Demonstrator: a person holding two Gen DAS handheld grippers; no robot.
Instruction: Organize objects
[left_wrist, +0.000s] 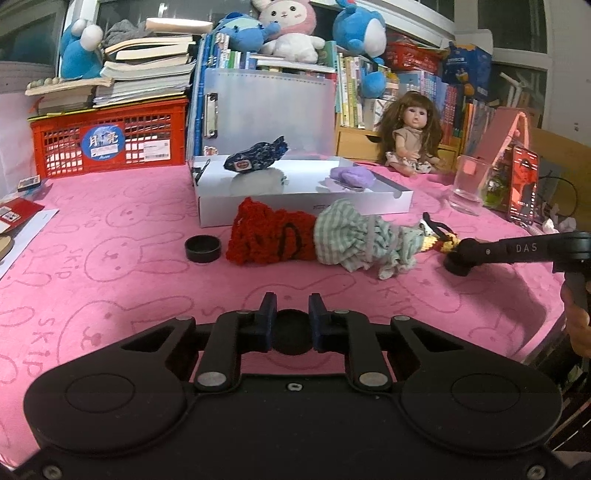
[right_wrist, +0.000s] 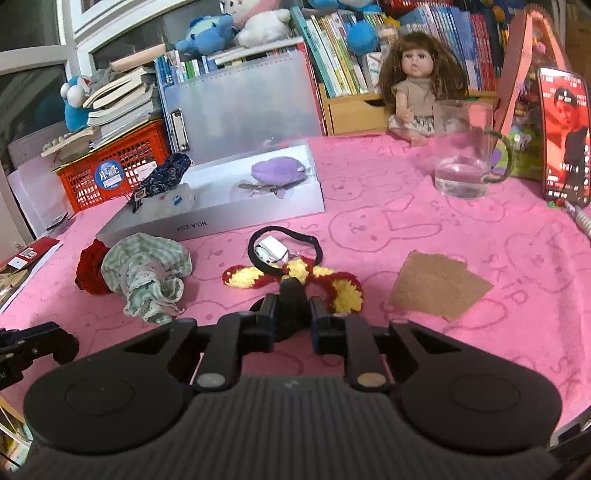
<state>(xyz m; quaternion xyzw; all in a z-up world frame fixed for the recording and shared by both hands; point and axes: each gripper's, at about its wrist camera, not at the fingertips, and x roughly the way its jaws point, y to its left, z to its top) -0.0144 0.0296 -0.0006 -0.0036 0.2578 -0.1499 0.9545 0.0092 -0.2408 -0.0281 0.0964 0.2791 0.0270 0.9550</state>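
Observation:
A shallow white box (left_wrist: 306, 208) (right_wrist: 207, 225) stands mid-table, holding a purple scrunchie (left_wrist: 354, 176) (right_wrist: 277, 170) and a dark blue patterned hair piece (left_wrist: 256, 158) (right_wrist: 162, 180). In front of it lie a red crocheted piece (left_wrist: 271, 238) (right_wrist: 90, 271) and a green checked scrunchie (left_wrist: 354, 236) (right_wrist: 147, 273). A red-and-yellow crocheted bow with a black hair tie (right_wrist: 295, 275) lies just beyond my right gripper (right_wrist: 291, 306), whose jaws stand a little apart around a black part. My left gripper (left_wrist: 291, 314) hovers over the pink cloth, jaws slightly apart and empty.
A small black ring (left_wrist: 203, 249) lies left of the red piece. A brown card (right_wrist: 439, 286), a glass mug (right_wrist: 463, 158), a phone (right_wrist: 565, 136) and a doll (right_wrist: 417, 88) stand right. A red crate (left_wrist: 110, 140), books and plush toys line the back.

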